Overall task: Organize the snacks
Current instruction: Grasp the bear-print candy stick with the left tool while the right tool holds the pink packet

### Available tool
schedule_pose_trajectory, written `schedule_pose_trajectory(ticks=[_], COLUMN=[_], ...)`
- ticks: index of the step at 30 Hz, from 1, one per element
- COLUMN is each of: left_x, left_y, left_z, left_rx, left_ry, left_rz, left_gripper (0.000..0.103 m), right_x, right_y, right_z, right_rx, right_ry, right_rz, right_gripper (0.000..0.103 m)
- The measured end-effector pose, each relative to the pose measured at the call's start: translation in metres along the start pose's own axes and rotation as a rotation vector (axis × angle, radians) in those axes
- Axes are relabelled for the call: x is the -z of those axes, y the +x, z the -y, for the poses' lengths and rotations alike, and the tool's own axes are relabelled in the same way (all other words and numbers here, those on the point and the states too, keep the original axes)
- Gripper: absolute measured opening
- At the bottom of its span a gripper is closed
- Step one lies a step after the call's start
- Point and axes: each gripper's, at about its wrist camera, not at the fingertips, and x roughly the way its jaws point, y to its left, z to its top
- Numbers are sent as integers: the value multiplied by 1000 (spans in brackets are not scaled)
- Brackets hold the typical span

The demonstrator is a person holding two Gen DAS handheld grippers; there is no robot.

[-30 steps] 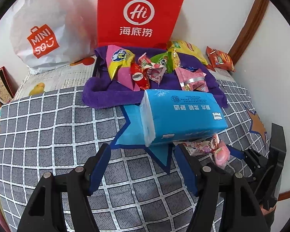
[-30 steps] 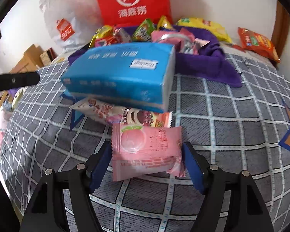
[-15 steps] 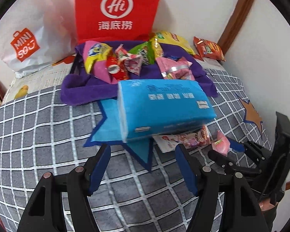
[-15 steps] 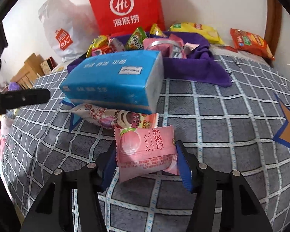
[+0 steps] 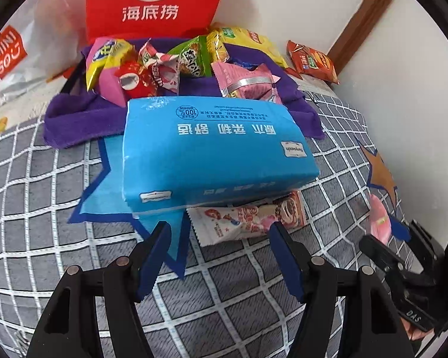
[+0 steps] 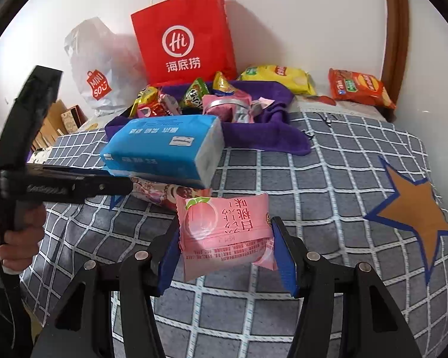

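My right gripper (image 6: 225, 250) is shut on a pink peach snack pack (image 6: 224, 232) and holds it above the checked bedspread; the pack also shows in the left wrist view (image 5: 379, 223). My left gripper (image 5: 219, 253) is open and empty, just short of a white and pink snack pack (image 5: 242, 219) that lies half under a blue tissue pack (image 5: 212, 152). Several snacks (image 5: 164, 65) are piled on a purple towel (image 5: 74, 113) behind the tissue pack.
A red paper bag (image 6: 185, 41) and a white Miniso bag (image 6: 95, 68) stand against the wall. A yellow chip bag (image 6: 277, 77) and an orange chip bag (image 6: 358, 89) lie at the back right. The wall runs along the right side.
My right gripper closed on the peach snack pack and lifted it off the bedspread. My left gripper moved forward and right, closer to the tissue pack.
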Motion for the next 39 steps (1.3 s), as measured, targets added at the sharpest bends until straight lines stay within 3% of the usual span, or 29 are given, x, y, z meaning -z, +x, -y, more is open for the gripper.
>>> schedule_pose_trajectory(ticks=[2, 9, 19, 24, 26, 28, 33, 39], left_x=[-1, 3, 24, 33, 33, 31, 20, 14], left_y=[4, 9, 5, 0, -8, -16, -13, 17], left_z=[0, 3, 17, 25, 27, 31, 50, 83], left_rx=[2, 28, 94, 53, 33, 33, 31, 35], left_ry=[-8, -9, 55, 101, 130, 162, 225, 329], left_rz=[-4, -29, -78, -74, -45, 1, 25, -21], left_gripper=[65, 33, 27, 30, 37, 51, 51, 51], right_x=[1, 6, 9, 11, 12, 13, 14, 15], right_y=[-1, 1, 0, -6, -10, -13, -20, -32], right_z=[3, 11, 10, 15, 17, 21, 32, 49], right_rx=[6, 11, 9, 20, 26, 32, 59, 116], right_ry=[3, 18, 18, 27, 32, 36, 57, 85], right_rz=[-1, -11, -12, -3, 1, 6, 16, 34], right_gripper=[57, 57, 57, 57, 57, 57, 57, 57])
